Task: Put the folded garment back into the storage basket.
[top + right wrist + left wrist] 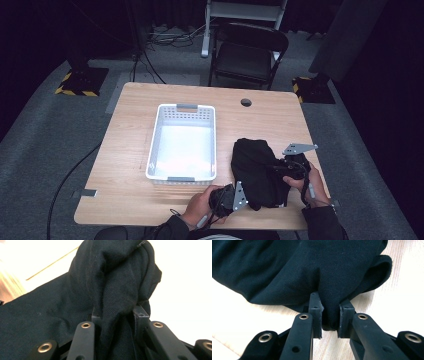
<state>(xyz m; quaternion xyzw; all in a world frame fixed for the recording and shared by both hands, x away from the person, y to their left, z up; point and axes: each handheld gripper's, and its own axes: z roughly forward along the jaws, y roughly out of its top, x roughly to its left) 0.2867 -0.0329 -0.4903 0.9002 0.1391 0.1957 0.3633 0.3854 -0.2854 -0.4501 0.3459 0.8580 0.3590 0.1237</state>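
In the high view, a black cloth [256, 172] lies bunched on the wooden table [130, 150], in the lower right part of the frame. To its left, close by but not touching, stands a white basket [184, 142] with perforated walls, near the middle of the frame. The left gripper [231, 196] sits at the bottom centre, at the cloth's lower left edge, with the left hand [200, 205] behind it. The right gripper [280, 170] meets the cloth from its right side, with the right hand [310, 187] wrapped around it at the lower right. A dark folding chair [248, 52] stands beyond the far edge of the table, at the top centre.

In the left gripper view, the left gripper [330, 315] is clamped on a fold of the black cloth [294, 267], which is pinched between the jaws at the lower middle of the frame. The rest of the cloth spreads across the upper half, resting on the table [249, 322].

In the right gripper view, the right gripper [117, 317] is clamped on a thick bunch of the black cloth [110, 277]. The cloth rises from the jaws as a rumpled peak toward the top centre and drapes down to the lower left.
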